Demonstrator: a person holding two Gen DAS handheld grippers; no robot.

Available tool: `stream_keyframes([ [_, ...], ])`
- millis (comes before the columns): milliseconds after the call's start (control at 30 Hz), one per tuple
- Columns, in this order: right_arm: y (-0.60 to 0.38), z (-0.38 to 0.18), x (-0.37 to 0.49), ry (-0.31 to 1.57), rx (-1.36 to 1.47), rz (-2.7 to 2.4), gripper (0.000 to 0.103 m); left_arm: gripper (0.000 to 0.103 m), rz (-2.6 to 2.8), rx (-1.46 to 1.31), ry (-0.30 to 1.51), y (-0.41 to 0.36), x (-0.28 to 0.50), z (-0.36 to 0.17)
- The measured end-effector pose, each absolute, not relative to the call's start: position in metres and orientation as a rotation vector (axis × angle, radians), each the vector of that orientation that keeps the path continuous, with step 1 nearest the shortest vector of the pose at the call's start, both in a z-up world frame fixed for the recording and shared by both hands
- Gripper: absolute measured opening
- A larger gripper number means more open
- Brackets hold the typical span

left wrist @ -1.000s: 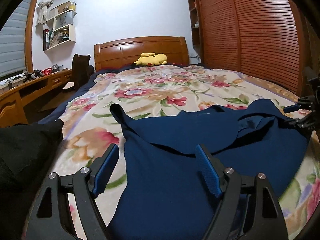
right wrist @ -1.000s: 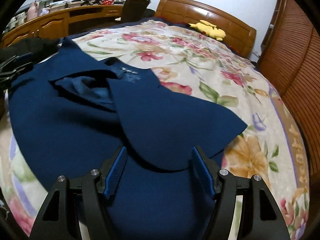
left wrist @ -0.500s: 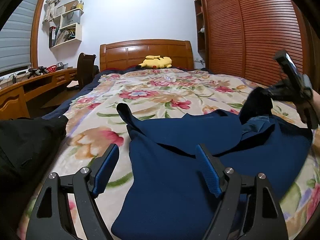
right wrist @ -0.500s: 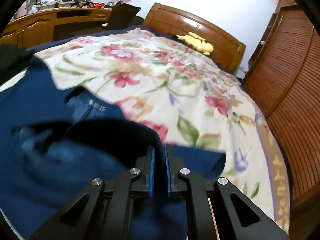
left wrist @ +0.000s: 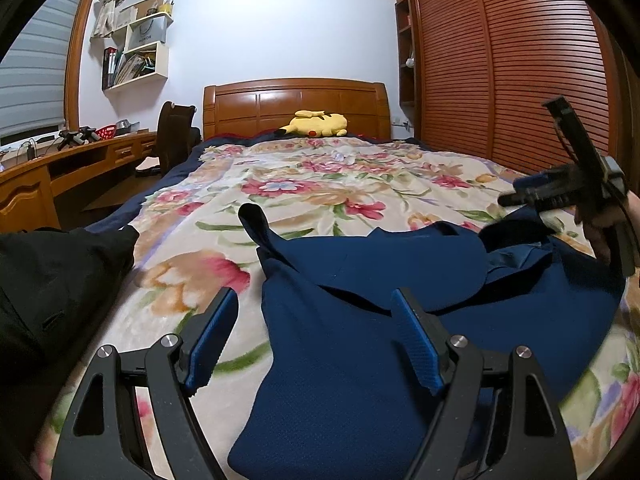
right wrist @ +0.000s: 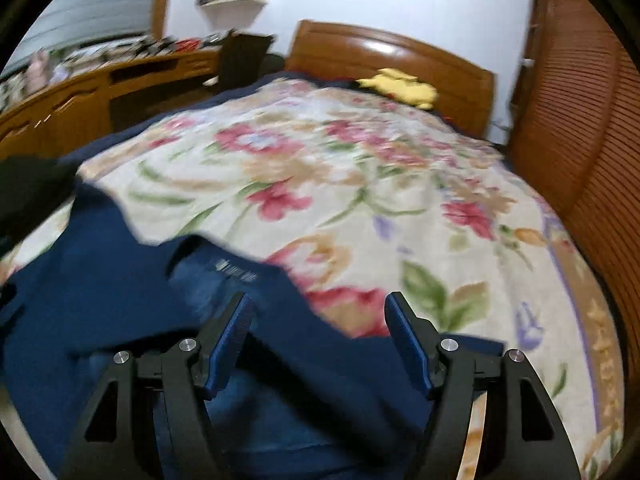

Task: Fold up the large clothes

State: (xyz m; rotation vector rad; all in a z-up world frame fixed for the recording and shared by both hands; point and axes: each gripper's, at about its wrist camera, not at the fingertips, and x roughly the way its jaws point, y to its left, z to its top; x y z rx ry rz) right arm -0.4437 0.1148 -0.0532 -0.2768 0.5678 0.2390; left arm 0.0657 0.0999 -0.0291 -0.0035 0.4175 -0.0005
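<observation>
A large navy blue shirt (left wrist: 360,344) lies partly folded on the floral bedspread (left wrist: 320,184). Its left sleeve (left wrist: 256,224) sticks out toward the headboard. My left gripper (left wrist: 314,332) is open and empty just above the shirt's left side. In the right wrist view the shirt (right wrist: 120,288) fills the lower left, with its collar label showing. My right gripper (right wrist: 318,336) is open over the shirt's right shoulder area, holding nothing. It also shows in the left wrist view (left wrist: 532,192), raised above the shirt's right side.
A black garment (left wrist: 52,276) lies at the bed's left edge. A yellow plush toy (left wrist: 316,124) sits by the wooden headboard (left wrist: 296,104). A desk (left wrist: 60,176) and chair (left wrist: 172,132) stand left of the bed. Slatted wardrobe doors (left wrist: 520,72) run along the right.
My right gripper pinched the shirt's right sleeve, carried it inward over the body, then opened and let it go. The left gripper stayed open and hardly moved.
</observation>
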Motion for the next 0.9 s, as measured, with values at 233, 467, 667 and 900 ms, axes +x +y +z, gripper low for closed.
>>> stream_keyframes([
  [233, 0.156, -0.068, -0.477, 0.587, -0.36, 0.423, 0.071, 0.079, -0.001, -0.004, 0.417, 0.1, 0.066, -0.029],
  [467, 0.197, -0.082, -0.488, 0.63, -0.422, 0.587, 0.07, 0.079, 0.004, -0.018, 0.408, 0.104, 0.063, -0.028],
  [667, 0.217, -0.099, -0.472, 0.677, -0.509, 0.627, 0.071, 0.079, 0.001, -0.032, 0.402, 0.106, 0.062, -0.028],
  [900, 0.234, -0.102, -0.457, 0.704, -0.583, 0.649, 0.02, 0.079, -0.003, -0.046, 0.4, 0.108, 0.062, -0.028],
])
